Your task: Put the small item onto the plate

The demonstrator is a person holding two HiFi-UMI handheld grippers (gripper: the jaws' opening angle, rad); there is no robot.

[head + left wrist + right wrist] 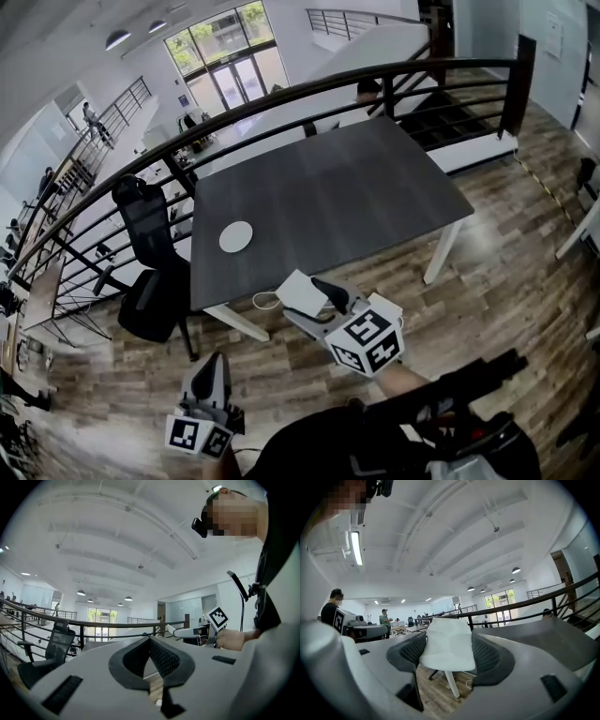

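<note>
A round white plate (236,236) lies near the left front corner of the dark table (347,187). My right gripper (305,296) hovers just off the table's front edge, to the right of and nearer than the plate. It is shut on a small white blocky item (298,292), which fills the gap between the pads in the right gripper view (447,644). A thin white cord loop (265,300) hangs by the item. My left gripper (214,361) is low at the lower left over the floor, its pads (161,656) meeting at the tips with nothing held.
A black office chair (150,253) stands at the table's left side. A dark metal railing (281,98) runs behind the table. White table legs (441,253) stand on the wood floor (506,281). The person's dark sleeve (441,394) crosses the bottom right.
</note>
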